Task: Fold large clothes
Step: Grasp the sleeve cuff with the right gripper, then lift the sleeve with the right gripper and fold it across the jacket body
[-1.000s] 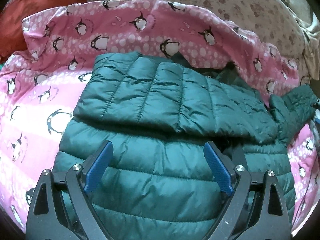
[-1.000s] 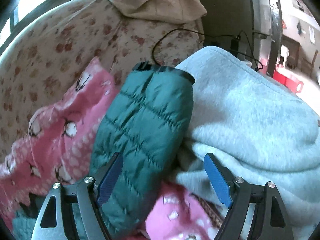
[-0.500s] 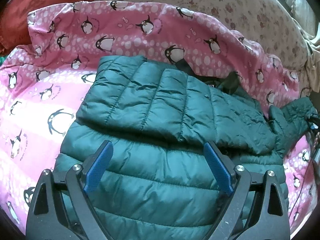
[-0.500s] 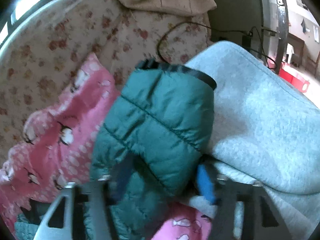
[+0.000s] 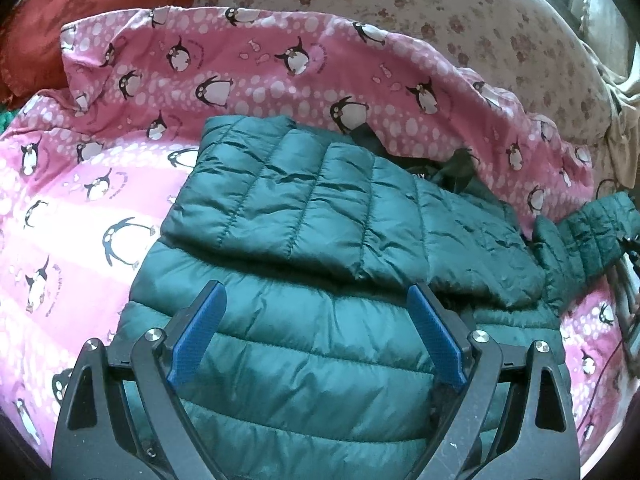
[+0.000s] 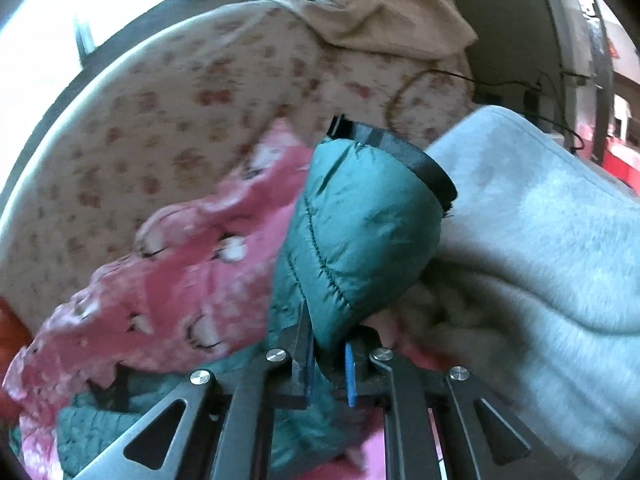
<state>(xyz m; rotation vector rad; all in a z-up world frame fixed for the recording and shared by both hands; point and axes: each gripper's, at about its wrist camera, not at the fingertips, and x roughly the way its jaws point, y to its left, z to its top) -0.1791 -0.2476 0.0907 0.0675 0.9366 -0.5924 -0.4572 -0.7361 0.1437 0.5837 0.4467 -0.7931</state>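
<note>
Pink penguin blanket [image 5: 100, 184] — jacket sleeve [image 6: 360, 240] in right tool [image 6: 328, 360]

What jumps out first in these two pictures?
A dark green puffer jacket lies across a pink penguin blanket, with the open left gripper hovering over it. On the other side, the right gripper pinches the jacket's sleeve, beside a grey fleece.

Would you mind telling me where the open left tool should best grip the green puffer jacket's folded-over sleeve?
Probably at the sleeve's near-left corner, coming from the pink penguin sheet side: that puffy edge lies free atop the jacket body with bare sheet beside it.
</note>
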